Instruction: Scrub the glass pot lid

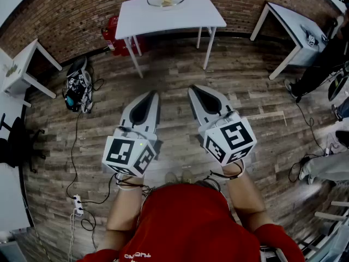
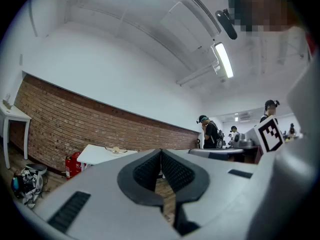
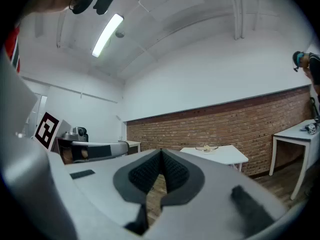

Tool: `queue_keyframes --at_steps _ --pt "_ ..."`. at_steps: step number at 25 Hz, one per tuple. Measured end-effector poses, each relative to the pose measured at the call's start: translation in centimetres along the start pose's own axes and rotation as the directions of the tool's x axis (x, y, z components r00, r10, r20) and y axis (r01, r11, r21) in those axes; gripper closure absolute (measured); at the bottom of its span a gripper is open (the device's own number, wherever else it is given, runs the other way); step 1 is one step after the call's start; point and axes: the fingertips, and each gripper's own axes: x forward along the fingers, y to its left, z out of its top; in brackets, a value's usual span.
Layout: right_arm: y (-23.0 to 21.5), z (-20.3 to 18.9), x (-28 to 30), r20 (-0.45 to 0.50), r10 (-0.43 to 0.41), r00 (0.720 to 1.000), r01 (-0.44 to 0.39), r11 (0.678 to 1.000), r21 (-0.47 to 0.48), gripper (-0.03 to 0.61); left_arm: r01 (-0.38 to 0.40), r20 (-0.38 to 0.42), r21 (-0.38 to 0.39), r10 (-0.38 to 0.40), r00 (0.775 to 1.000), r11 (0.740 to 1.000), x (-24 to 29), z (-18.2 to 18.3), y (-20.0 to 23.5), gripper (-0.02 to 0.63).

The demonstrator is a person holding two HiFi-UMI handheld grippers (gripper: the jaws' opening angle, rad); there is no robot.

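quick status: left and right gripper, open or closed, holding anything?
Left grey two-jaw gripper: closed, pads together, holding nothing.
Right grey two-jaw gripper: closed, pads together, holding nothing.

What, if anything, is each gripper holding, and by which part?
Nothing: the left gripper and right gripper are both shut and empty.

Red shirt (image 1: 191, 222), white lettering (image 1: 137, 254), apparently short sleeves (image 1: 278, 243)

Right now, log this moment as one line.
left gripper: shut, empty | right gripper: shut, empty | glass pot lid: on white table, untouched | scrubbing: not started
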Motion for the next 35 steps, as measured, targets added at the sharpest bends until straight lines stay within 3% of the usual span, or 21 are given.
queue_keyframes --at_steps 21,35 --pt "-5.0 1.0 -0.1 0.028 0.018 0.999 -0.016 0.998 -0.061 0.549 -0.049 0.013 0.013 0.049 0.999 0.999 3.8 -0.1 -0.4 0.594" --pt "-9.4 0.2 3.6 0.016 0.018 1.0 -0.017 0.999 -0.045 0.548 -0.092 0.023 0.024 0.092 0.996 0.995 7.6 0.1 3.5 0.594"
